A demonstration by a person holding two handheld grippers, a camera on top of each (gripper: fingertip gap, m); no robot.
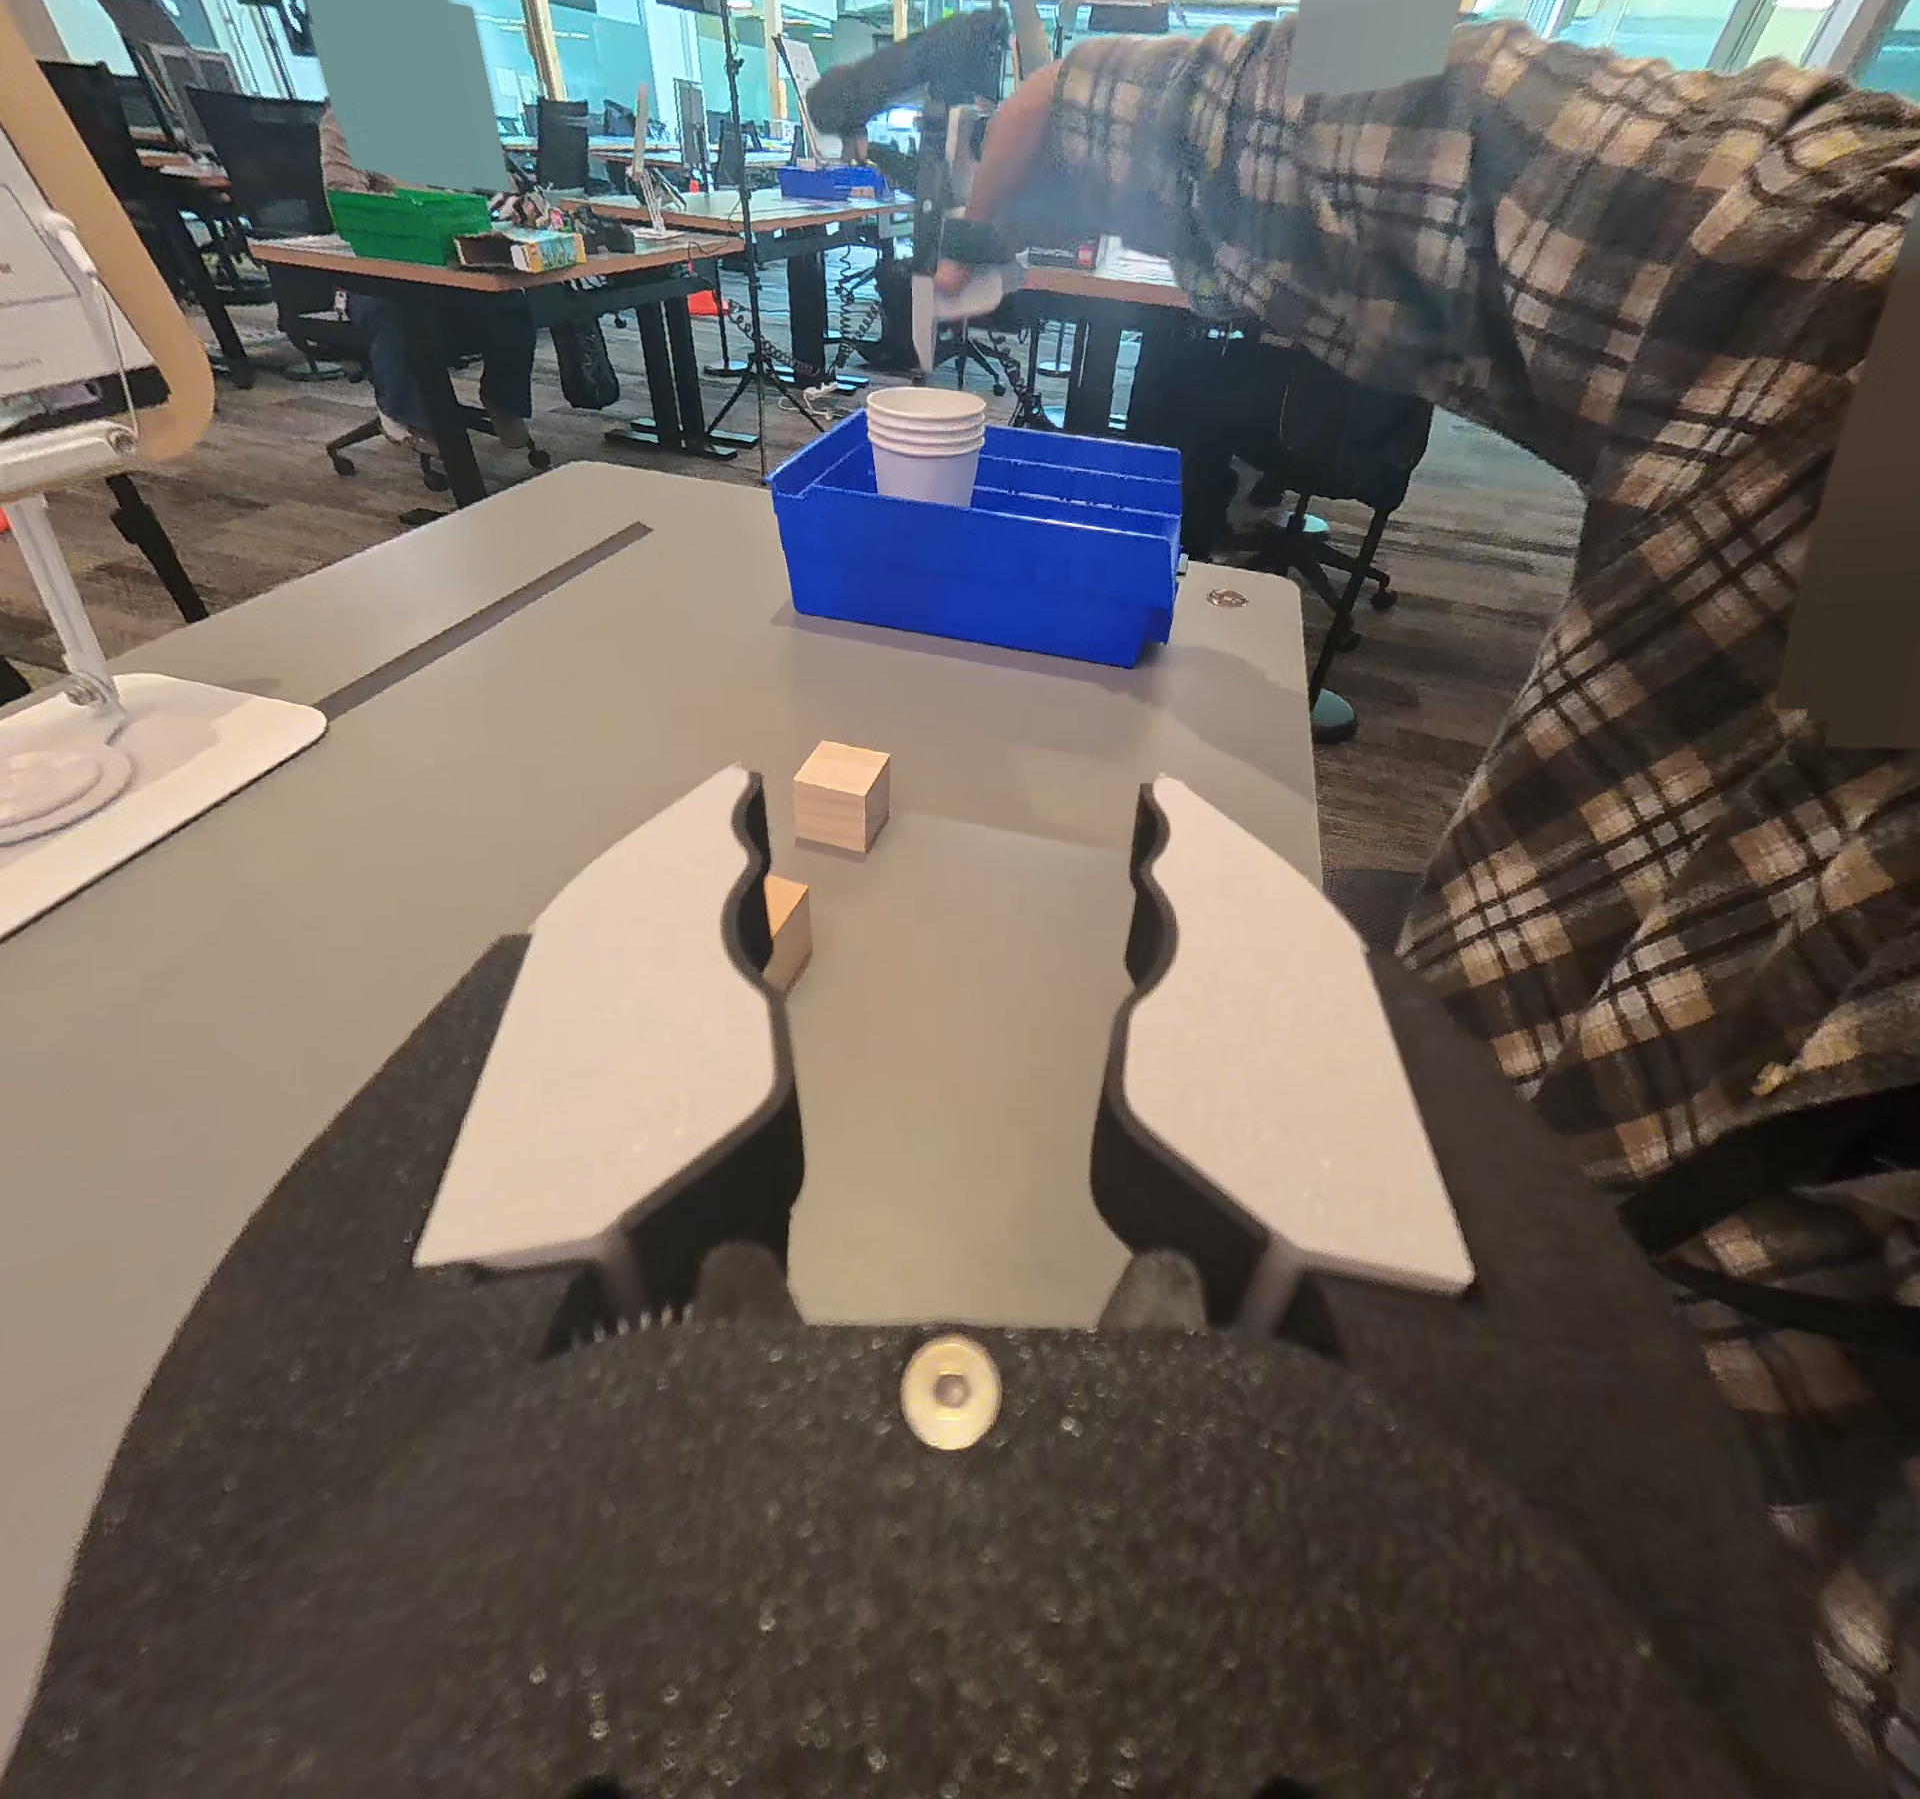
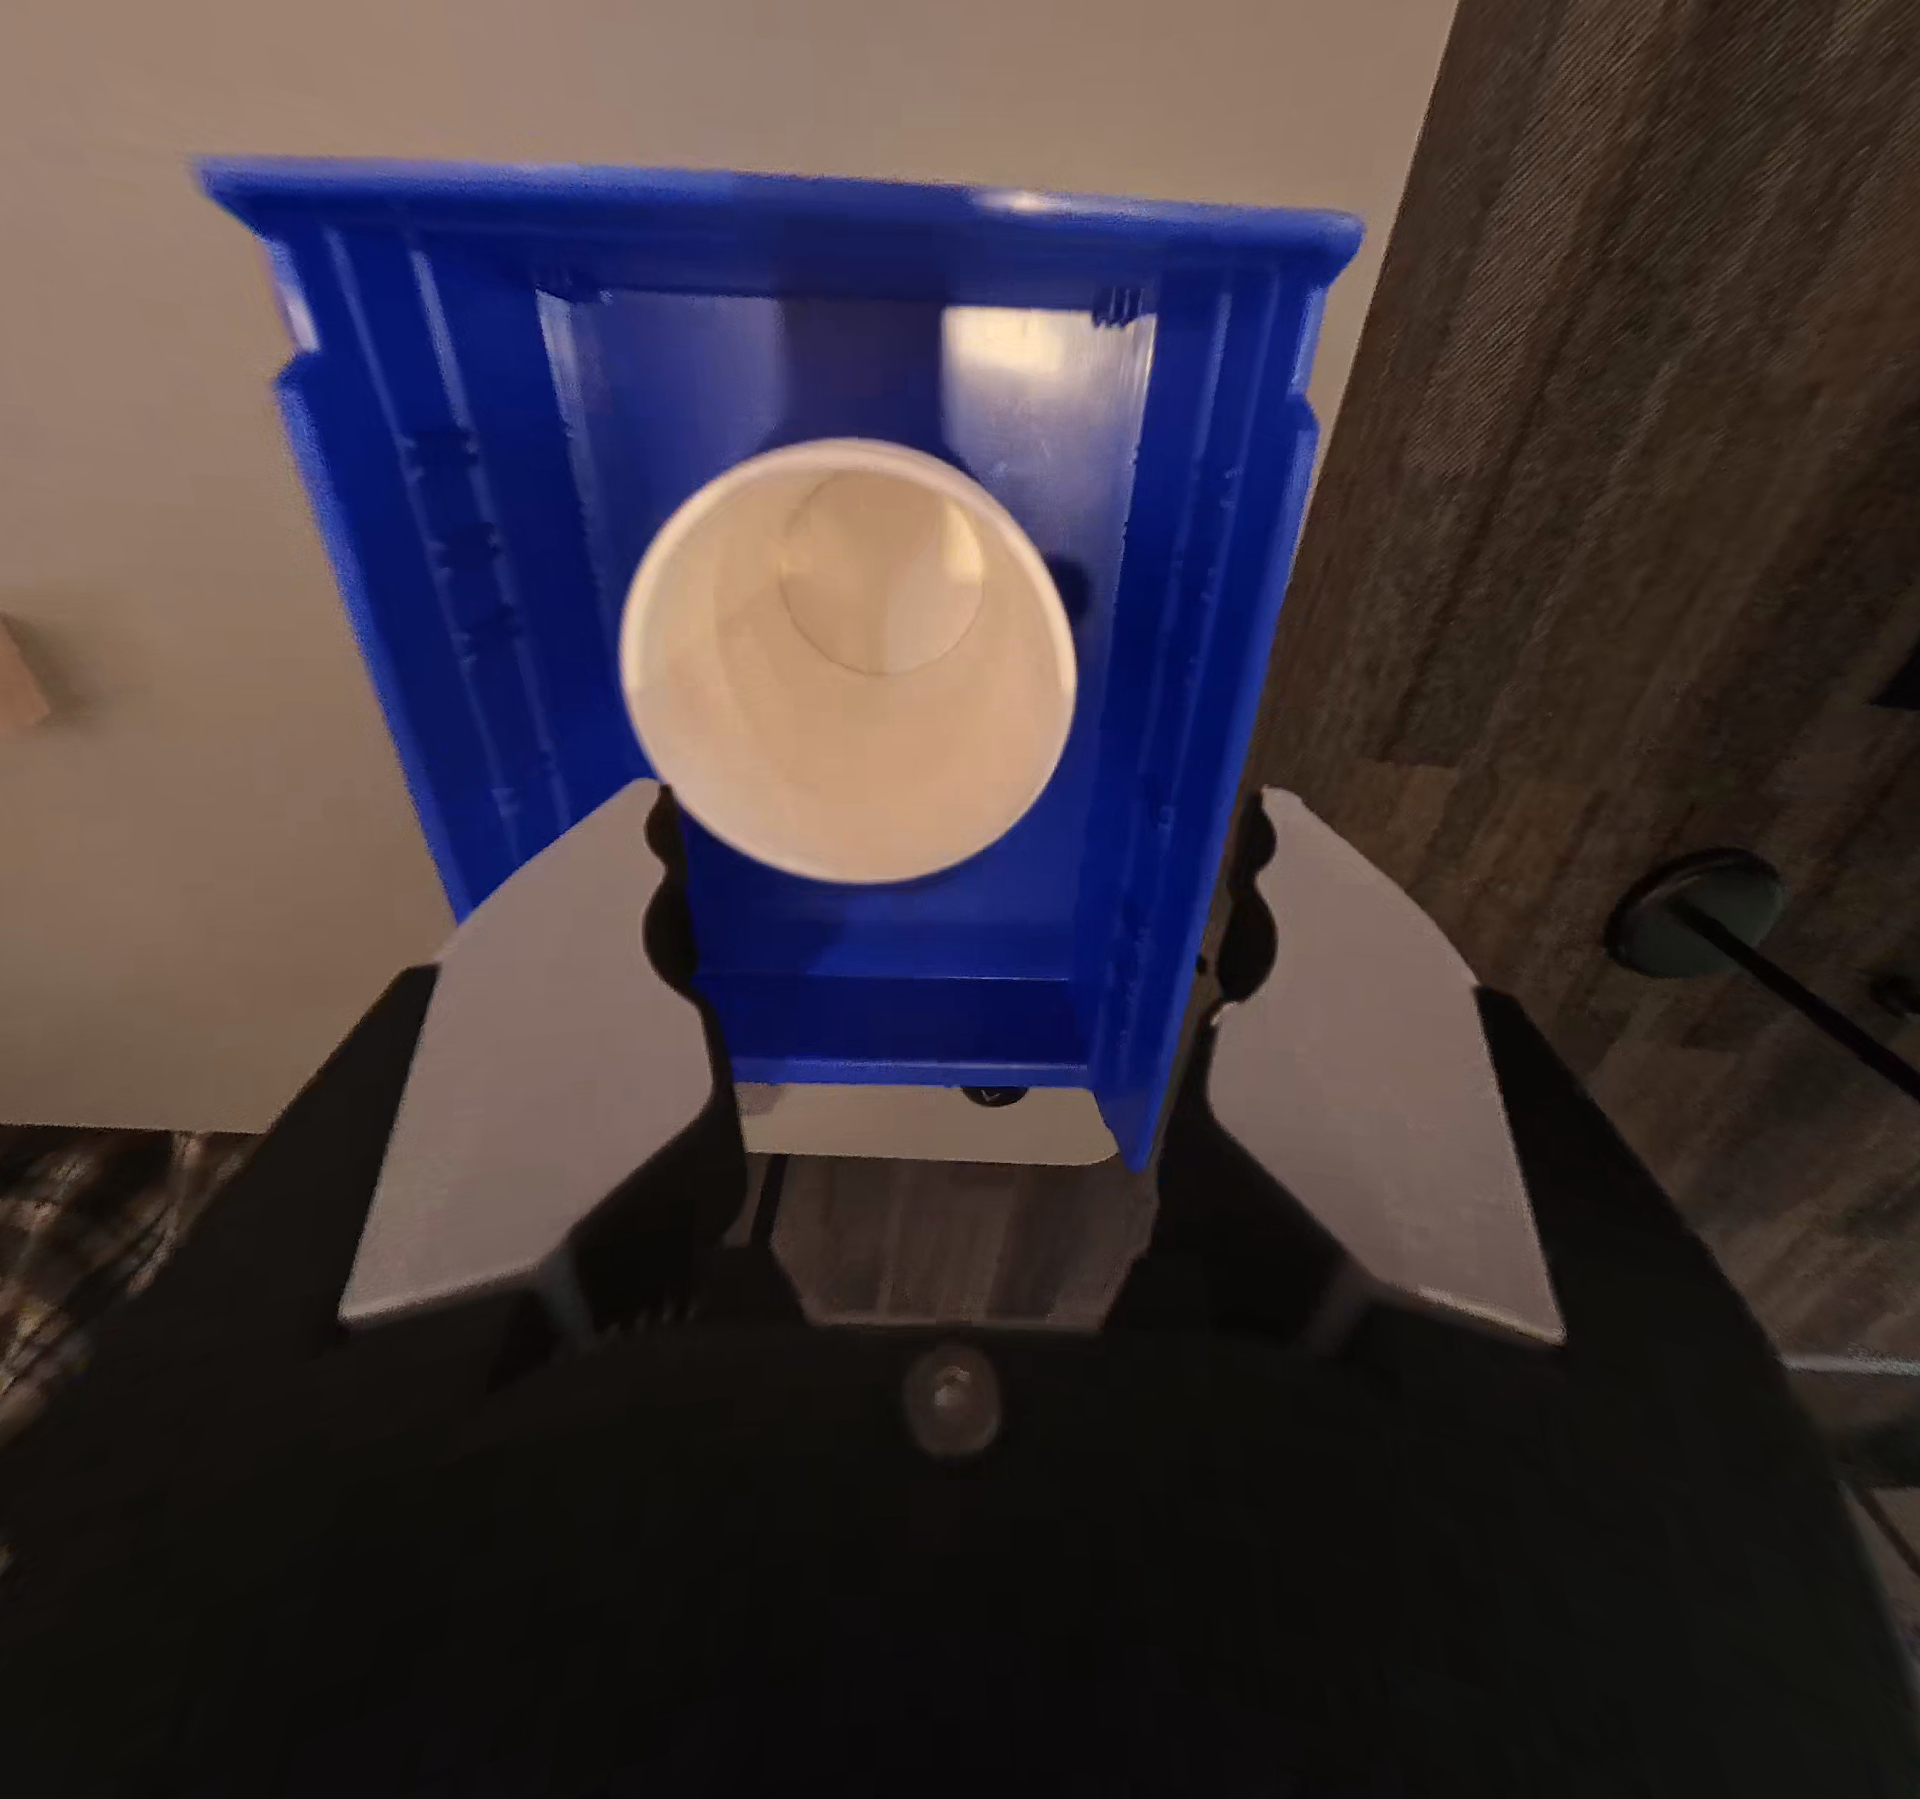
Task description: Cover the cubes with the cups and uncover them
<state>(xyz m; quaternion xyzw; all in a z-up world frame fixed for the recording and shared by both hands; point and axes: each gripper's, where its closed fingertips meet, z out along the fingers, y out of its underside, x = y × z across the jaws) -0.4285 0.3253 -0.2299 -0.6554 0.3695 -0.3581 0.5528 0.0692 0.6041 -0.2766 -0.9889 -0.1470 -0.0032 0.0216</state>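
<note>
Two wooden cubes sit on the grey table. One cube [image 1: 842,795] stands just ahead of my left gripper [image 1: 951,793]. The other cube [image 1: 787,930] is partly hidden behind its left finger. The left gripper is open and empty, low over the table. A stack of white paper cups [image 1: 925,445] stands upright in a blue bin [image 1: 977,575] at the far table edge. My right gripper [image 2: 951,809] is open and empty, looking straight down into the cup stack [image 2: 847,669] and the bin [image 2: 468,544] from above. It also shows blurred in the left wrist view [image 1: 940,295], high above the bin.
A person's plaid sleeve [image 1: 1558,347] reaches across the right side above the bin. A white stand base [image 1: 135,762] sits at the table's left. The table's right edge [image 1: 1304,710] runs close to the bin. Office desks and chairs stand beyond.
</note>
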